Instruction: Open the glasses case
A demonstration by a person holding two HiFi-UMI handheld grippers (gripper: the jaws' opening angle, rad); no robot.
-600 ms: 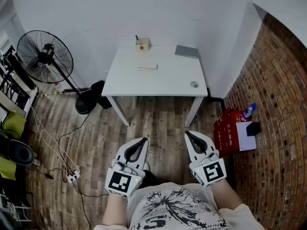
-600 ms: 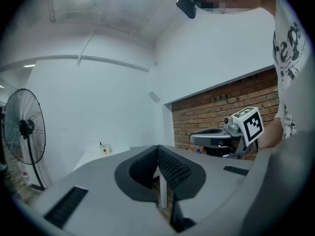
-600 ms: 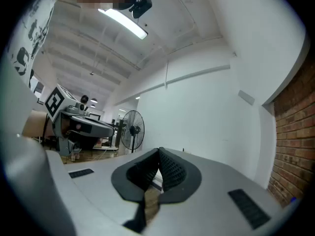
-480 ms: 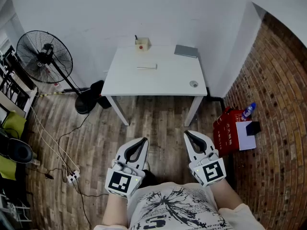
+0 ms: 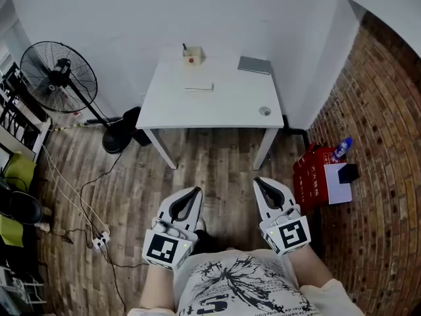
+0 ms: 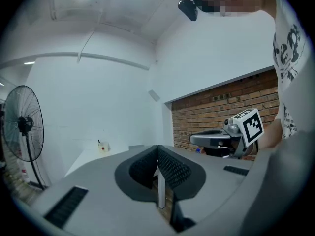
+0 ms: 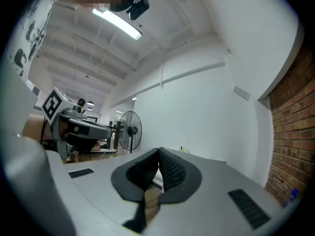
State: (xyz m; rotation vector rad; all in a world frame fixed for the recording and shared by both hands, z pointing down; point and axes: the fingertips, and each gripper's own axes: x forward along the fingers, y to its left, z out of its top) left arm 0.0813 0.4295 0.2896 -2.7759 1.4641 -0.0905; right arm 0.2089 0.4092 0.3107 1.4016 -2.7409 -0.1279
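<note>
With my left gripper [image 5: 196,192] and right gripper [image 5: 259,182] level over the wooden floor [image 5: 217,163] at six o'clock, fingers pressed together on nothing, the glasses case [image 5: 198,86] lies at twelve o'clock on the white table [image 5: 223,107], well apart from both.

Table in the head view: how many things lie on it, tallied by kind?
Small box with a red dot: 1
Flat grey rectangle: 1
Flat white bar: 1
Small round object: 1
Total: 4, all on the white table
</note>
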